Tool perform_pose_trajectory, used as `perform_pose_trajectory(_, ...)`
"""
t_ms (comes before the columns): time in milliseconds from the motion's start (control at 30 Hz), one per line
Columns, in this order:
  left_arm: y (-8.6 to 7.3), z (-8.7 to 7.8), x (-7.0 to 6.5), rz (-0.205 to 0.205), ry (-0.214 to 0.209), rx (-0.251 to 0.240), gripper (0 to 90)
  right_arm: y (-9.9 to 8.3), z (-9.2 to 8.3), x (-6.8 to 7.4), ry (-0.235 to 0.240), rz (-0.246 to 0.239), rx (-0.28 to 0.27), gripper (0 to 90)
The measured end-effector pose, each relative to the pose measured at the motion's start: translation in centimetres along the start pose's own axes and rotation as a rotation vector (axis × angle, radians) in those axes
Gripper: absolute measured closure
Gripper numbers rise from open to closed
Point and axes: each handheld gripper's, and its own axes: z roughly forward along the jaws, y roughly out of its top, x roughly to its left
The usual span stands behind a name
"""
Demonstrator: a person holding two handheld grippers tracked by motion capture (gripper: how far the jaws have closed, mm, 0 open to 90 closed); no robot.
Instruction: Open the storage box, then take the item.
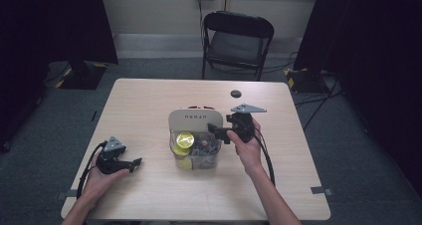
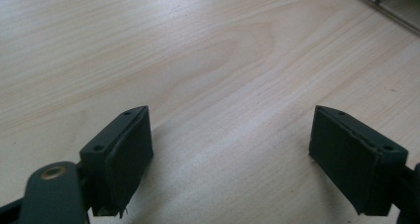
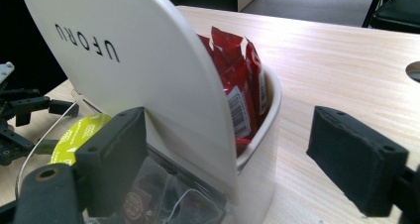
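With the right gripper (image 3: pixel 228 149) open-jawed astride the white UFORU organizer (image 1: pixel 194 120) at mid-desk, we should close squarely on its back panel, while our left gripper (image 2: pixel 230 157), also open, idles near the desk's near-left corner.

floor: grey carpet (image 1: pixel 149 68) | folding chair (image 1: pixel 237 42) | black curtains (image 1: pixel 368 41) | pale wall (image 1: pixel 159 8)

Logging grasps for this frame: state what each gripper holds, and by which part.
Nothing is held. The left gripper is open over bare table. The right gripper is open beside the white container, its jaws not closed on it.
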Motion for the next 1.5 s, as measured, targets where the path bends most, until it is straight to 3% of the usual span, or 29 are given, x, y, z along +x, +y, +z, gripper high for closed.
perform_pose_trajectory(200, 0.4, -0.5, -0.4, -0.006, -0.026, -0.058, 21.5, -0.1, 0.2, -0.2, 0.016, 0.016, 0.0, 14.1)
perform_pose_trajectory(300, 0.7, -0.9, -0.7, -0.006, -0.041, -0.084, 21.7, 0.0, 0.1, 0.0, 0.003, -0.003, 0.002, 14.3)
perform_pose_trajectory(733, 2.1, -2.0, -2.4, -0.031, -0.135, -0.135, 24.5, 0.1, -0.4, -0.4, -0.003, 0.001, 0.001, 14.2)
perform_pose_trajectory(833, 2.6, -2.3, -3.1, -0.007, -0.159, -0.148, 25.2, 0.1, -0.4, -0.5, -0.005, -0.002, 0.003, 14.1)
perform_pose_trajectory(1000, 3.2, -2.7, -4.0, 0.002, -0.183, -0.15, 25.6, 0.1, -0.8, -0.6, -0.014, -0.001, -0.004, 14.4)
perform_pose_trajectory(1200, 4.5, -3.1, -5.0, 0.005, -0.219, -0.192, 28.8, 0.1, -0.8, -0.8, -0.012, -0.005, -0.003, 14.3)
perform_pose_trajectory(1500, 6.7, -3.3, -6.3, 0.031, -0.239, -0.22, 29.6, 0.1, -0.7, -0.9, -0.004, -0.005, 0.0, 14.2)
